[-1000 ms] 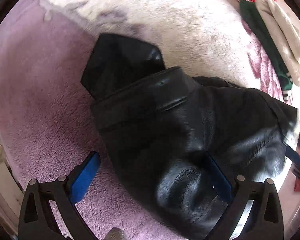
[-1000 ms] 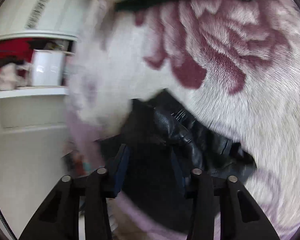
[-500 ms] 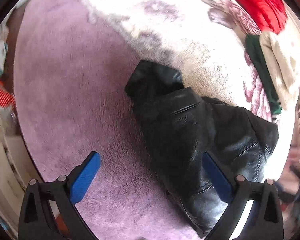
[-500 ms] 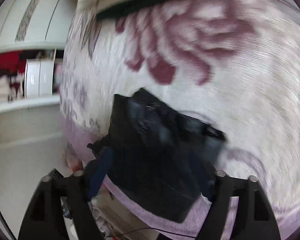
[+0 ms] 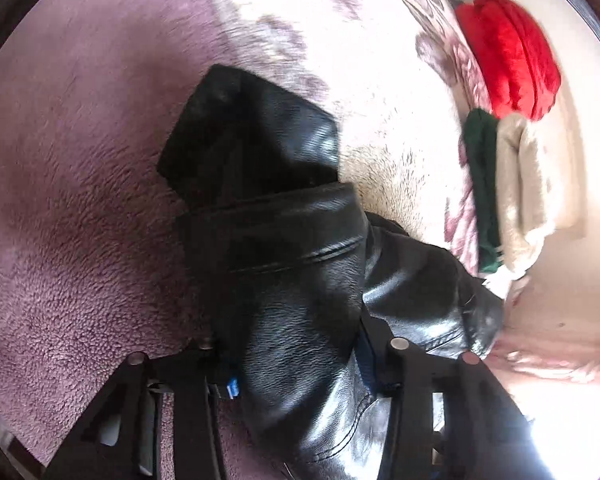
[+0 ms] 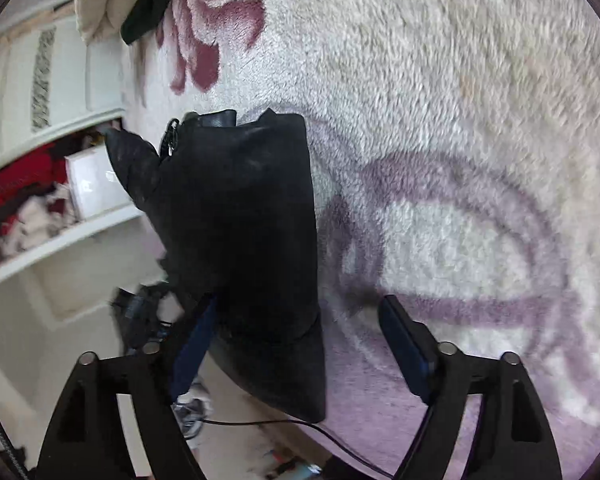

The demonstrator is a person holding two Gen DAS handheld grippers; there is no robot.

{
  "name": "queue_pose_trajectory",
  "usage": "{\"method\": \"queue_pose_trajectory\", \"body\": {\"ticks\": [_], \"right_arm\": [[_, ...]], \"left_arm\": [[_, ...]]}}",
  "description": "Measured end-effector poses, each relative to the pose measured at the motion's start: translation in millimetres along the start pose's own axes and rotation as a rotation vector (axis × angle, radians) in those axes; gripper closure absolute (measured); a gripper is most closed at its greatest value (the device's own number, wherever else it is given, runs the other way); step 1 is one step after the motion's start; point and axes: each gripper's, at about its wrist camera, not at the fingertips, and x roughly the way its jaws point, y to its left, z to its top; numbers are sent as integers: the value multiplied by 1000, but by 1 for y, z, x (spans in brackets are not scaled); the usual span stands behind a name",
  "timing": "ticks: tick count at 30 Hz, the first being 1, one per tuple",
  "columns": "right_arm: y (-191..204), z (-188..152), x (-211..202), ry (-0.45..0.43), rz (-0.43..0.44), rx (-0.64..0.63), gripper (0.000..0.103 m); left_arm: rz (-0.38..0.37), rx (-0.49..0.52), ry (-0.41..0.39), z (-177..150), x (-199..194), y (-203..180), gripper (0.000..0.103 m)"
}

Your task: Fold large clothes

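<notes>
A black leather jacket (image 5: 300, 264) lies folded on a fluffy purple and cream blanket (image 5: 72, 208). In the left wrist view my left gripper (image 5: 296, 364) is shut on a thick fold of the jacket, whose near end bulges between the fingers. In the right wrist view the jacket (image 6: 244, 216) hangs over the blanket's (image 6: 440, 140) left edge. My right gripper (image 6: 300, 344) is open, its left finger (image 6: 192, 352) behind the jacket's lower edge, its right finger (image 6: 408, 348) over the blanket, holding nothing.
A red cushion (image 5: 508, 48) and a folded green and cream pile (image 5: 512, 184) lie at the far right of the bed. In the right wrist view white shelves (image 6: 60, 184) with red and white items stand left, with floor and a black cable (image 6: 260, 424) below.
My left gripper has closed on the jacket after being open. My right gripper has opened wider and drawn back to the jacket's near edge.
</notes>
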Motion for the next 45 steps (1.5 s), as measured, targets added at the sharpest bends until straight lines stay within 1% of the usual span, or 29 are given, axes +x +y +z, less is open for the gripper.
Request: {"method": "queue_pose_trajectory", "body": {"ticks": [2, 3, 4, 5, 6, 8, 10, 11, 12, 13, 14, 15, 16, 17, 19, 23, 27, 32, 35, 37, 38, 39, 40, 41, 42, 44, 45], "right_arm": [[-5, 4, 12, 17, 80, -18, 12], [-6, 7, 19, 25, 113, -21, 10], [-7, 10, 29, 37, 154, -30, 7], [-5, 16, 40, 41, 185, -43, 5], [-1, 20, 47, 35, 192, -54, 3], [14, 27, 58, 24, 197, -85, 3], [33, 30, 72, 14, 147, -118, 3], [36, 32, 75, 9, 151, -114, 4], [39, 33, 76, -1, 160, -108, 7], [40, 32, 76, -10, 162, -107, 17], [40, 32, 74, -19, 170, -101, 22], [39, 30, 72, -25, 177, -93, 32], [39, 28, 68, -29, 188, -78, 39], [42, 25, 65, -37, 197, -73, 42], [53, 21, 58, -44, 201, -77, 47], [81, 19, 48, -44, 223, -92, 49], [111, 23, 34, -33, 261, -112, 50], [166, 34, -6, -22, 309, -157, 50], [209, 56, -33, -25, 329, -176, 50], [240, 76, -54, -28, 342, -193, 50], [259, 92, -68, -34, 348, -210, 50], [272, 103, -76, -38, 353, -221, 50], [292, 124, -91, -47, 361, -243, 50], [302, 136, -98, -52, 366, -252, 50], [318, 159, -111, -60, 377, -261, 50], [336, 194, -125, -77, 382, -267, 50], [348, 217, -136, -93, 380, -279, 50]], "left_arm": [[-35, -4, 7, -1, 0, 6, 64], [-47, 5, 15, -1, 2, 6, 57], [-52, 9, 24, 0, 5, 6, 55], [-82, -4, 49, 1, 11, 10, 50], [-102, -17, 66, 2, 16, 12, 45], [-135, -21, 70, 5, 22, 14, 42], [-121, 3, 58, 9, 28, 5, 41], [-107, 19, 34, 9, 28, -1, 41], [-99, 25, 19, 9, 27, -4, 41], [-94, 33, -3, 7, 24, -9, 41], [-96, 40, -19, 6, 20, -11, 42], [-90, 61, -48, 5, 14, -19, 51], [-79, 75, -60, 5, 11, -24, 60], [-70, 97, -72, 5, 6, -32, 65], [-77, 112, -83, 4, -3, -40, 65], [-95, 125, -87, 9, -21, -60, 65], [-132, 141, -112, 14, -53, -76, 65], [-176, 170, -154, 32, -86, -126, 65], [-211, 201, -173, 50, -102, -173, 65], [-247, 218, -186, 69, -109, -218, 65], [-258, 227, -191, 75, -110, -231, 65], [-277, 248, -201, 85, -111, -255, 65], [-283, 273, -217, 95, -110, -282, 65], [-298, 290, -224, 104, -106, -303, 65], [-308, 300, -233, 111, -103, -319, 65], [-335, 317, -241, 129, -89, -353, 65], [-352, 324, -242, 141, -78, -371, 65]]}}
